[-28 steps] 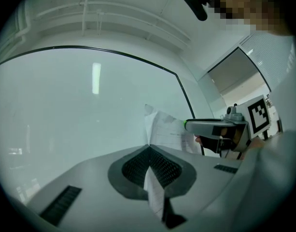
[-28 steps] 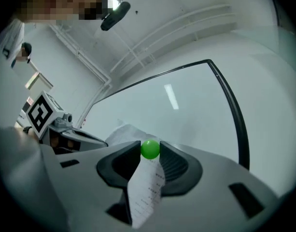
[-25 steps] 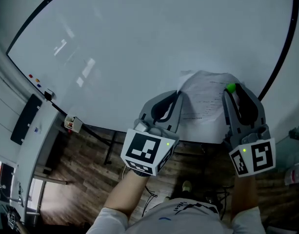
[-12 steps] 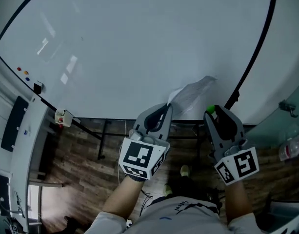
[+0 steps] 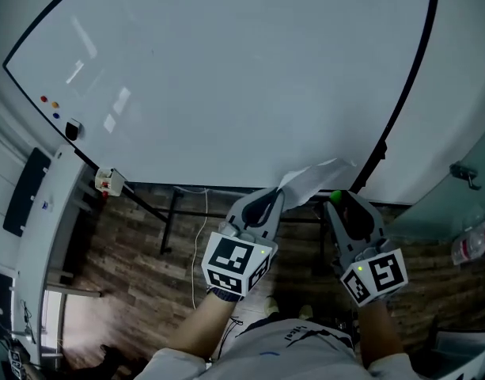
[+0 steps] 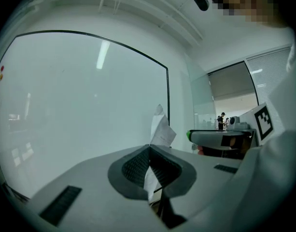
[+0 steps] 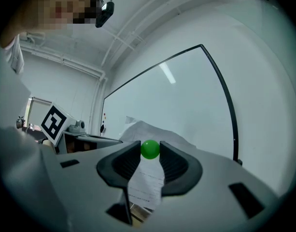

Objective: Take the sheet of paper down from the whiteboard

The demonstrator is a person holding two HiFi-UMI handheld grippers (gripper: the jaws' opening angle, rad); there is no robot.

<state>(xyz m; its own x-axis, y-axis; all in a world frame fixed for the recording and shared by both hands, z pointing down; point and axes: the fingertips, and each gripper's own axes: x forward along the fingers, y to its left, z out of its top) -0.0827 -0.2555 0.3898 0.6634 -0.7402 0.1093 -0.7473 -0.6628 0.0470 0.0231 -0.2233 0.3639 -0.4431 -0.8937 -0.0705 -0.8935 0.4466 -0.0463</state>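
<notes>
The white printed sheet of paper (image 5: 311,180) is off the whiteboard (image 5: 226,77) and hangs crumpled between my two grippers, below the board's bottom right corner. My left gripper (image 5: 274,197) is shut on the sheet's left edge; in the left gripper view the paper (image 6: 161,131) runs up out of the closed jaws (image 6: 149,152). My right gripper (image 5: 335,199) is shut on a small green ball magnet (image 7: 149,149), with the sheet (image 7: 147,186) lying behind and under its fingers. The green ball (image 5: 335,195) shows at the fingertips in the head view too.
Small coloured magnets (image 5: 49,106), an eraser (image 5: 72,129) and a small box (image 5: 107,182) sit at the board's lower left edge. Beneath is a wooden floor (image 5: 147,252) with the board's black stand (image 5: 172,220). A white desk (image 5: 44,212) is at the left and a glass wall (image 5: 464,172) at the right.
Both grippers have drawn back and down from the whiteboard. The sheet came away with them, going from flat on the board to crumpled between the grippers.
</notes>
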